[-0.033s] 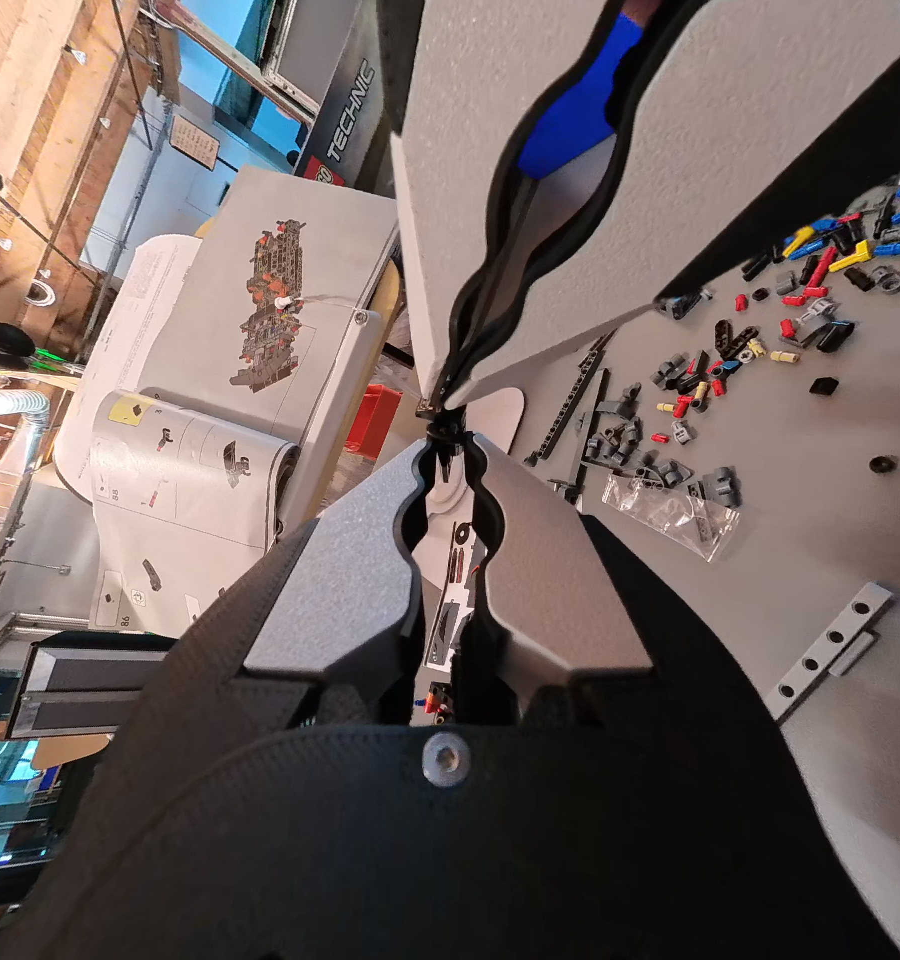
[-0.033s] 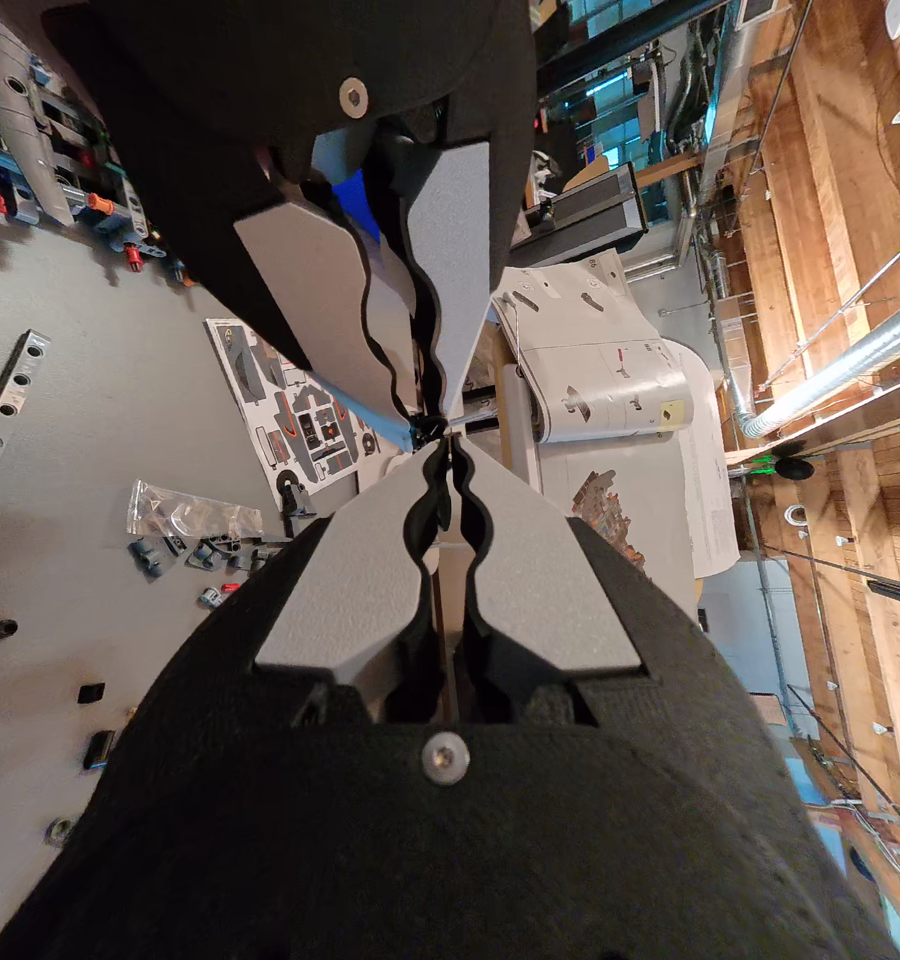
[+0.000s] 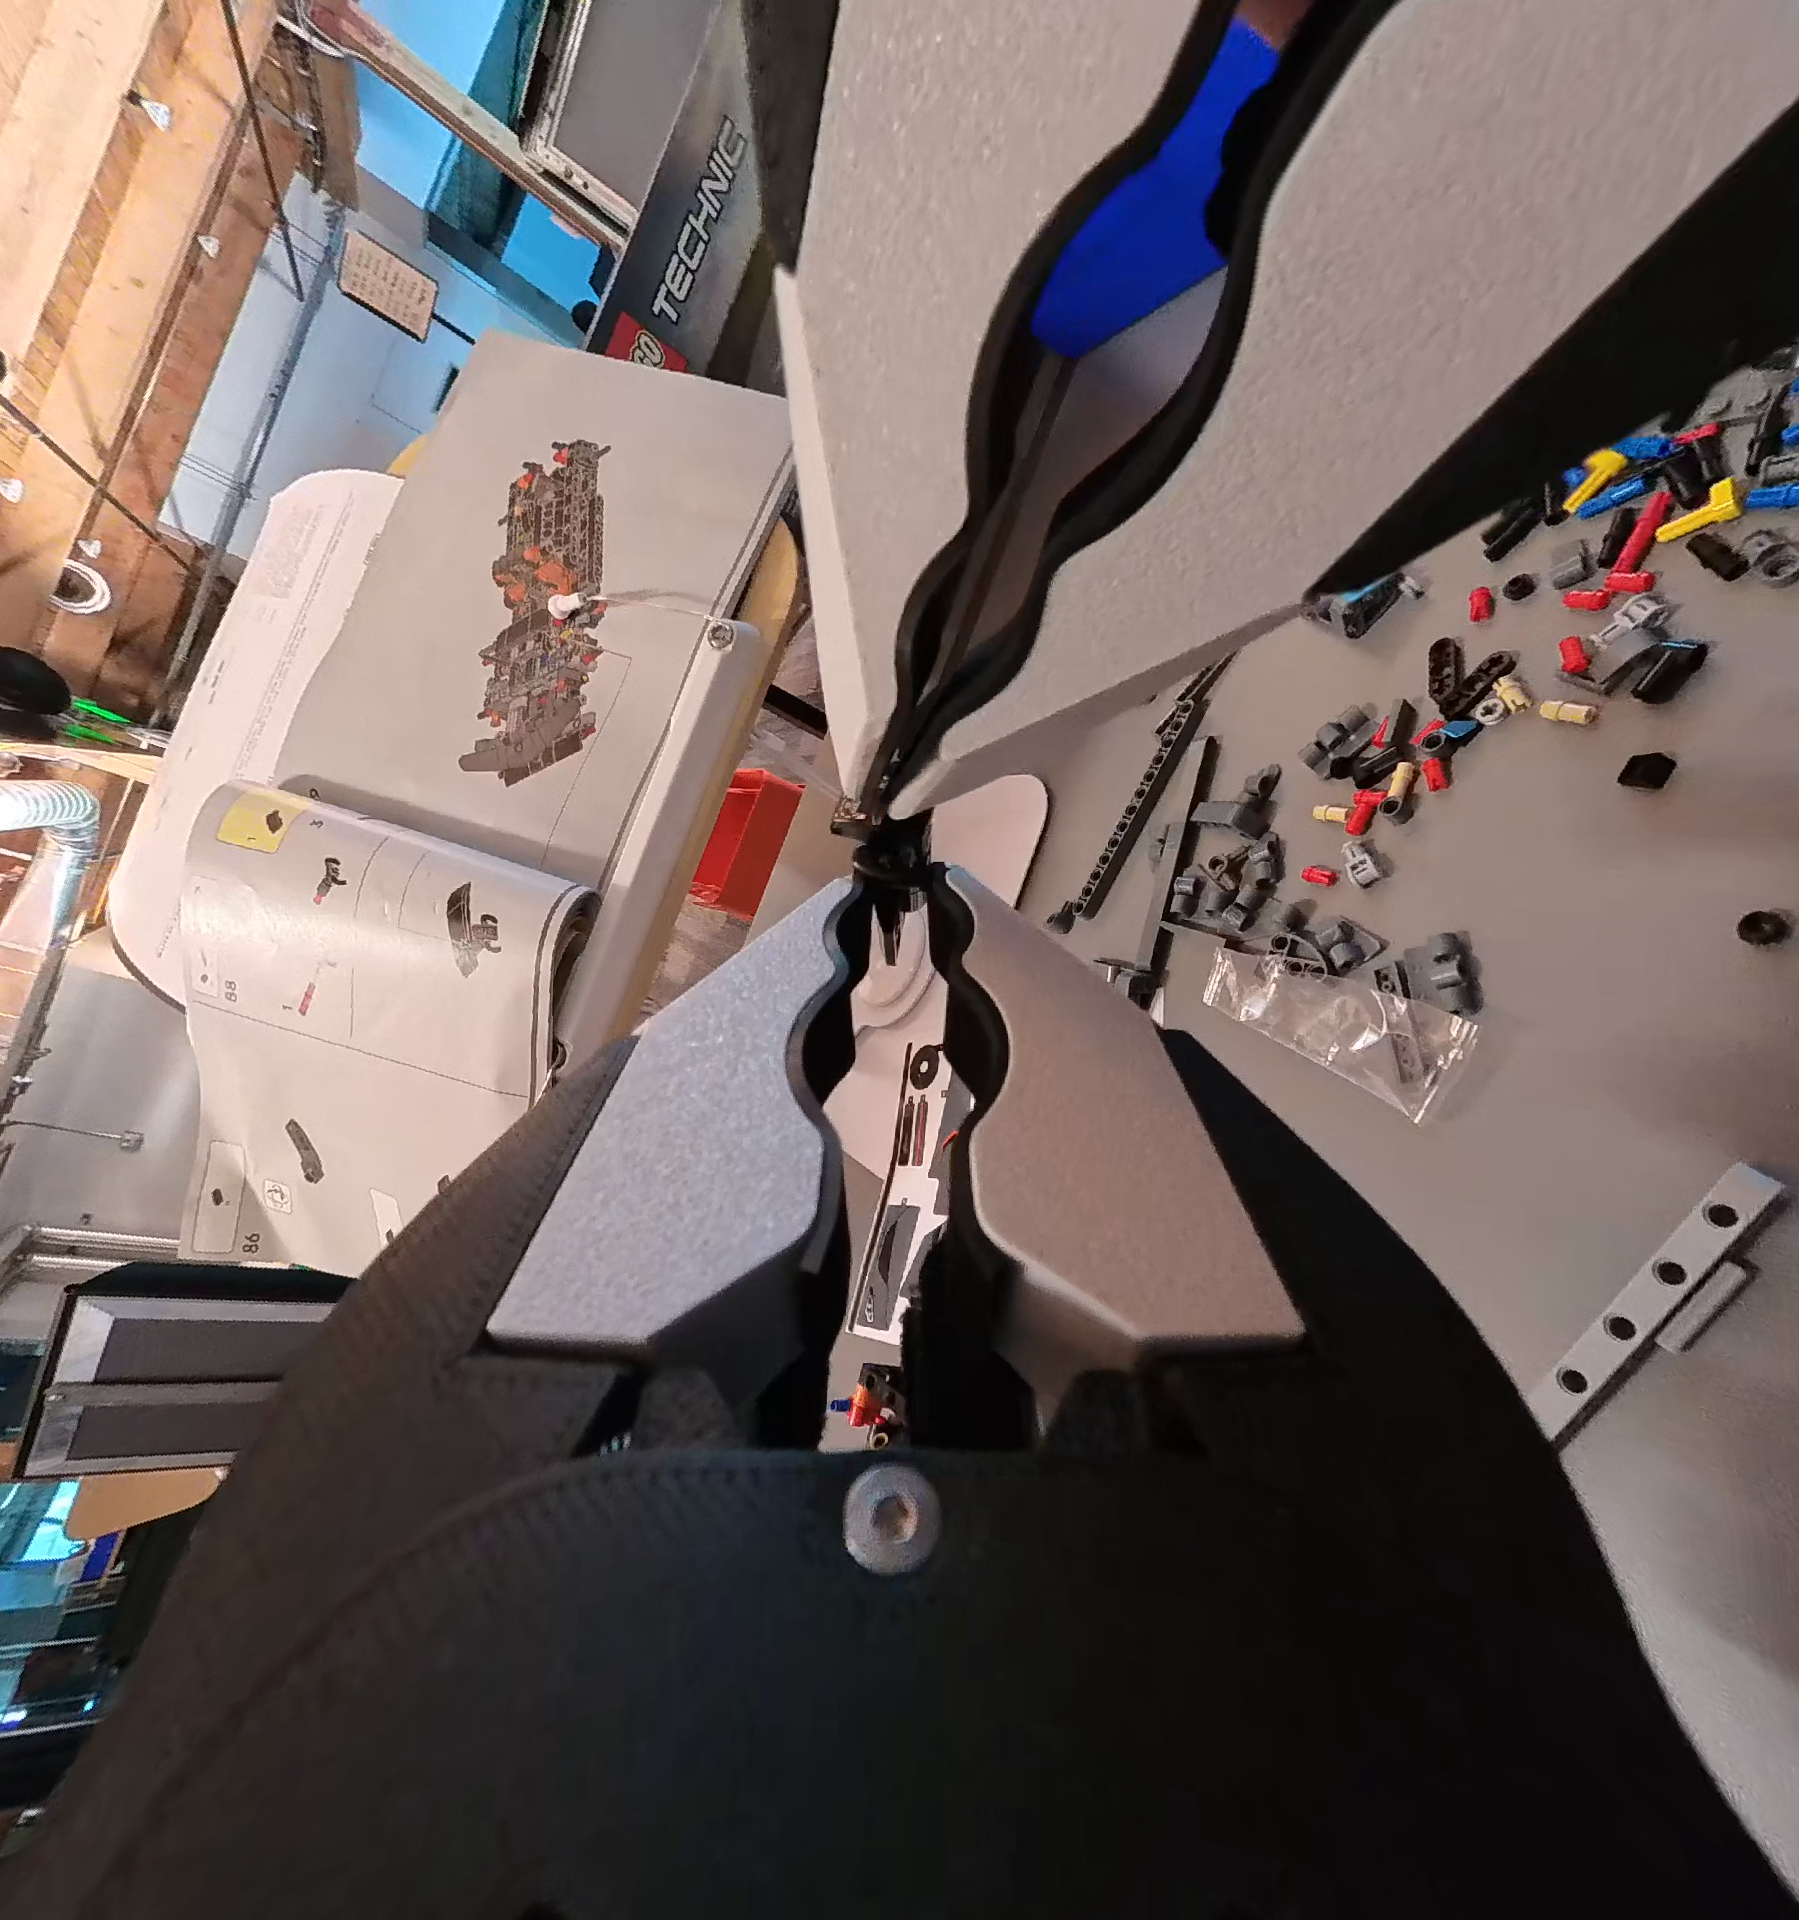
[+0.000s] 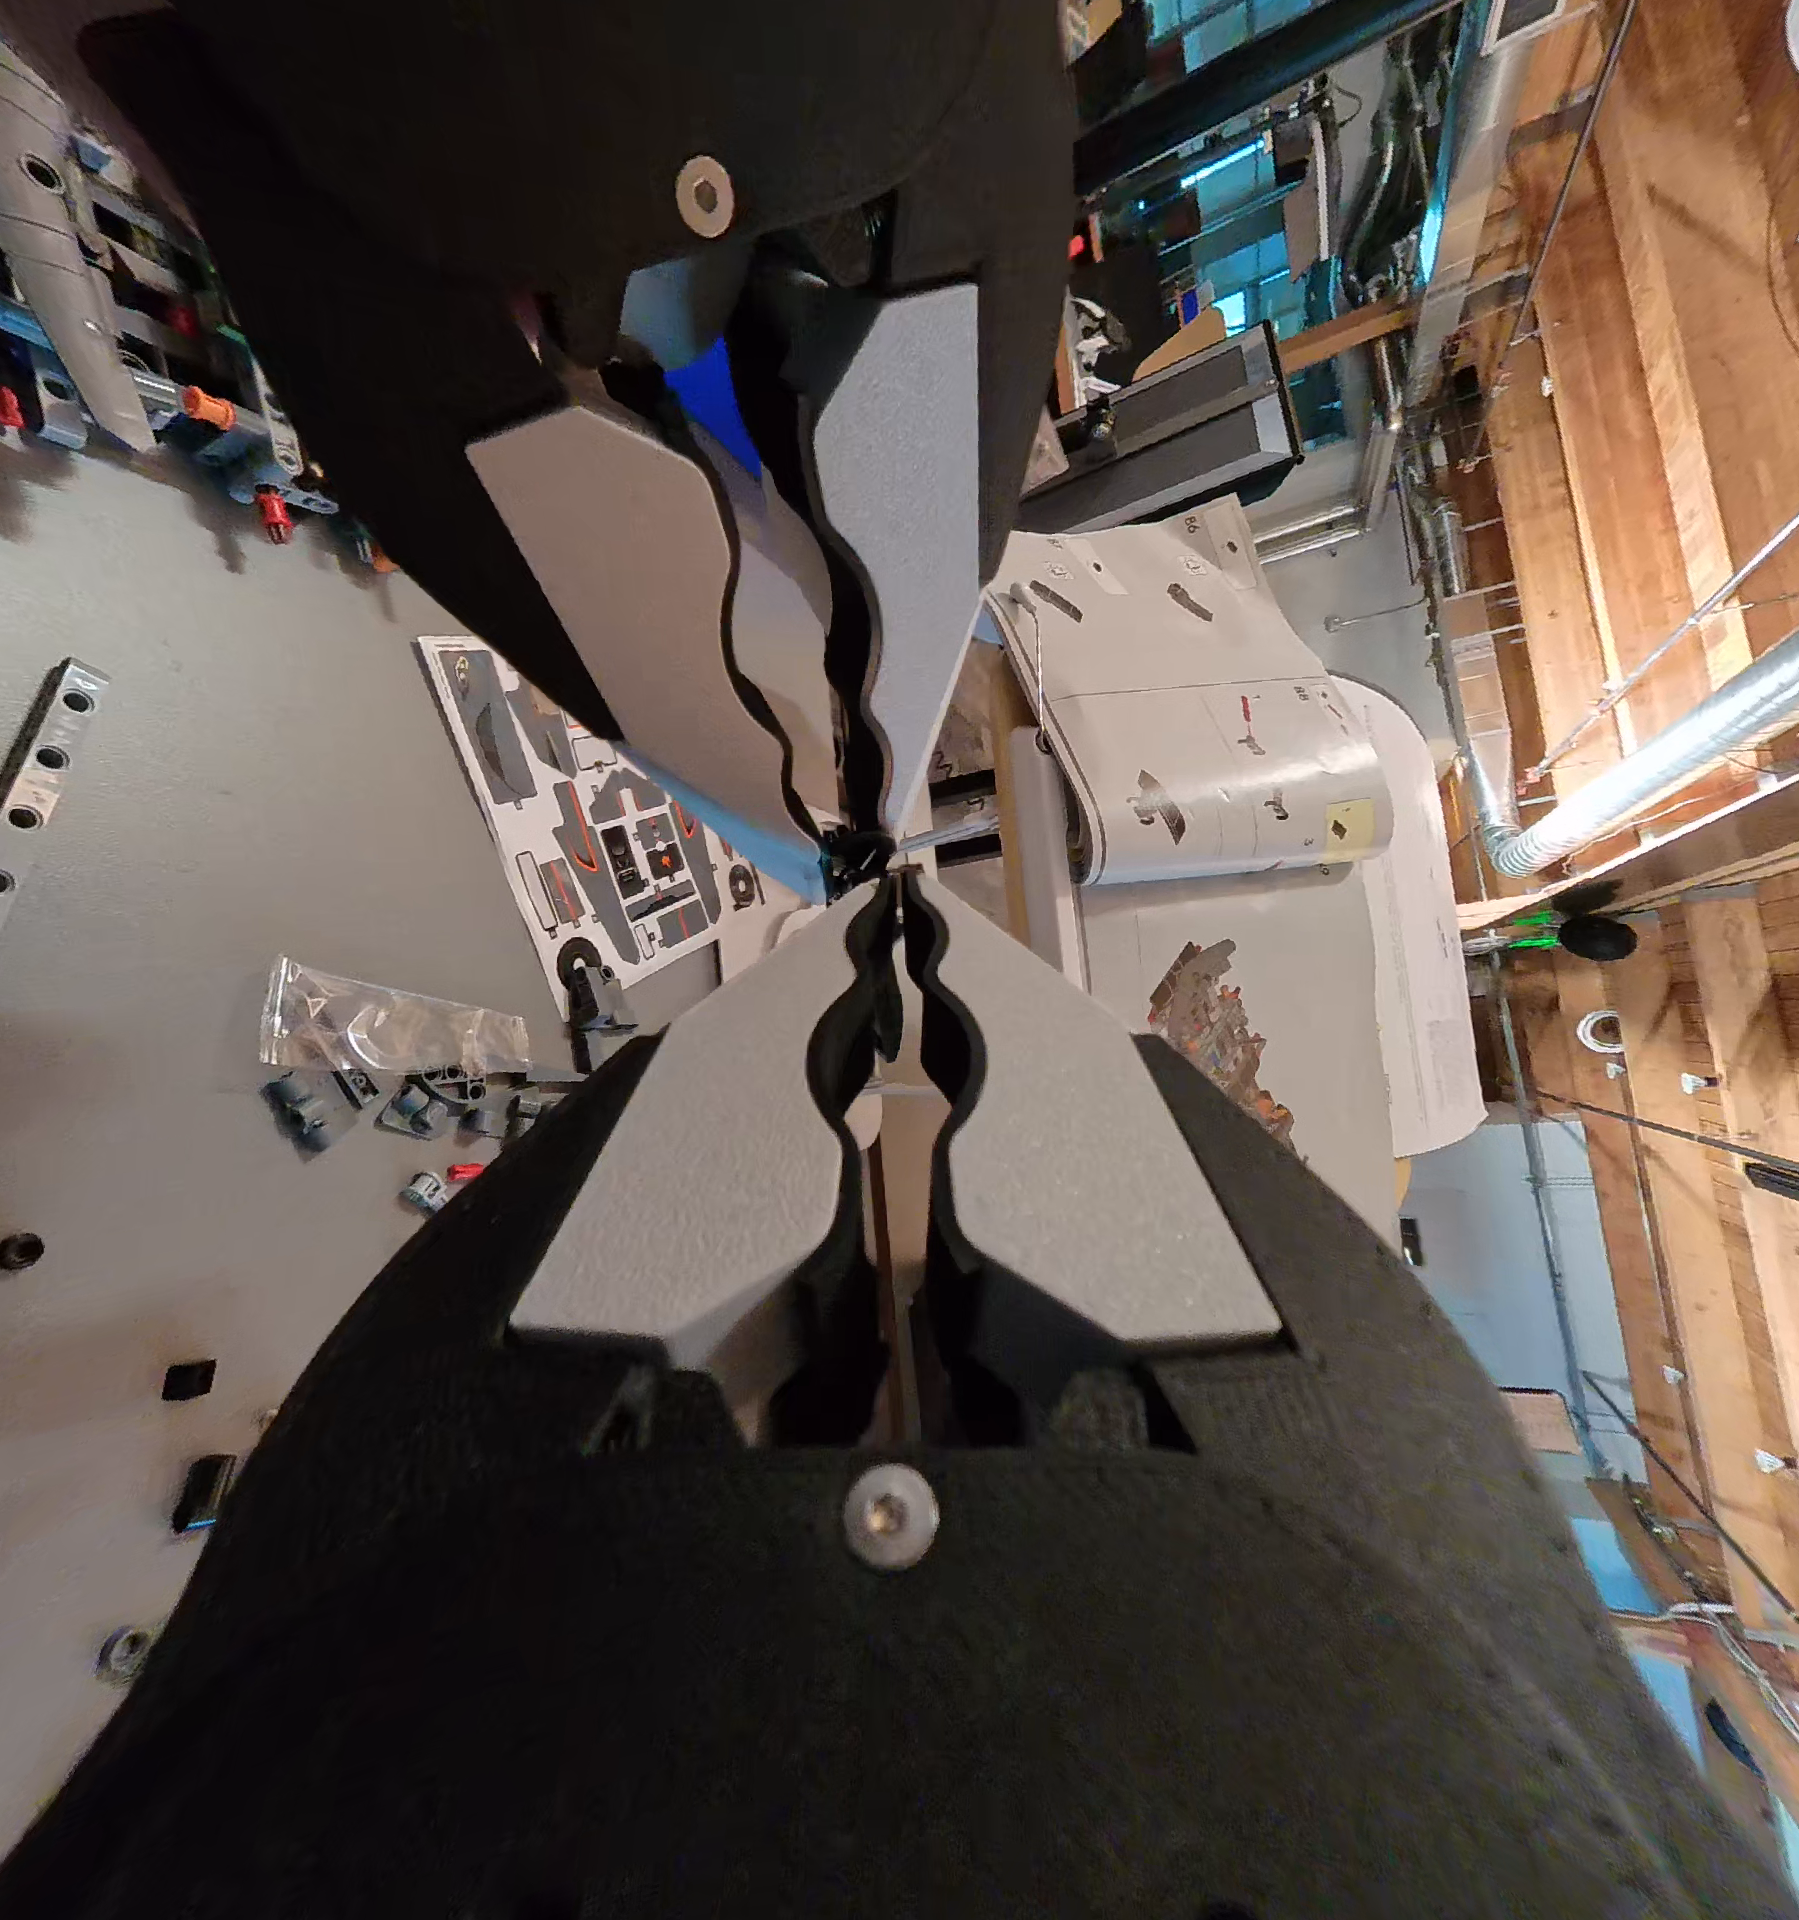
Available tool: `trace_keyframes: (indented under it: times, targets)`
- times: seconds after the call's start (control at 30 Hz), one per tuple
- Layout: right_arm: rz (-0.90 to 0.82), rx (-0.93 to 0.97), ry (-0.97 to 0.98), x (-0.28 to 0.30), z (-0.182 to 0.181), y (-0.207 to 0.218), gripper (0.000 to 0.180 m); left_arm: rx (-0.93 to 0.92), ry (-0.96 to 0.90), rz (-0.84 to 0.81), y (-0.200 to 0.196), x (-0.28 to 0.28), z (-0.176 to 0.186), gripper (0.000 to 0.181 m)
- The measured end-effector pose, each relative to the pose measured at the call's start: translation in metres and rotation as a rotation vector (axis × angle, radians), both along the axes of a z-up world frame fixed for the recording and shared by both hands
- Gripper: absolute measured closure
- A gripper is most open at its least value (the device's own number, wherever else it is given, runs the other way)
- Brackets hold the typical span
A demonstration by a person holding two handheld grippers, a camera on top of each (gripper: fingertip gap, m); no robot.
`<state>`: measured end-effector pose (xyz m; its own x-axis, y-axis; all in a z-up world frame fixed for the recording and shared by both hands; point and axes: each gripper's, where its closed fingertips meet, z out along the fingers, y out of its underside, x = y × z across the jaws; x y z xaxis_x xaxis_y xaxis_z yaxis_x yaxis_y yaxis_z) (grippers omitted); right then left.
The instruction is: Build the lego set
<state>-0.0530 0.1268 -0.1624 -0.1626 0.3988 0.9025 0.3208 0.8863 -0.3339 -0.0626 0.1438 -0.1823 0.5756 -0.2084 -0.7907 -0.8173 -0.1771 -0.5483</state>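
Grey table beneath, loose pieces beyond the manual. No change to note. Left gripper and right gripper meet tip to tip, jaws clenched on a small black piece; mating looks underway.

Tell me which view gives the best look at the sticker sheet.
The right wrist view: the sticker sheet lies mostly uncovered on the grey table, only its upper corner behind the left claw. The left wrist view shows just a sliver between its own fingers.
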Motion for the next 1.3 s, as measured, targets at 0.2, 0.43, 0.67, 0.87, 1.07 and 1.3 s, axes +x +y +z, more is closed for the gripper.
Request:
trace_keyframes:
  times: [0.2,0.43,0.67,0.87,1.07,1.3]
  targets:
    - [0.010,-0.042,-0.044,0.001,-0.001,0.000,0.180,-0.003,0.004,-0.002,0.000,0.001,-0.001,0.172]
    - [0.019,-0.084,-0.100,0.002,-0.003,-0.001,0.180,-0.004,0.011,0.000,0.000,0.001,-0.001,0.172]
    - [0.025,-0.150,-0.174,0.003,-0.006,-0.001,0.180,-0.007,0.023,-0.001,0.000,0.001,-0.002,0.172]
    - [0.029,-0.199,-0.234,0.004,-0.008,-0.001,0.179,-0.011,0.029,-0.001,0.000,0.002,-0.004,0.172]
    - [0.040,-0.248,-0.300,0.005,-0.010,-0.001,0.178,-0.016,0.033,-0.003,0.000,0.003,-0.006,0.173]
    - [0.062,-0.332,-0.411,0.007,-0.015,0.001,0.175,-0.029,0.037,-0.011,0.001,0.005,-0.010,0.173]
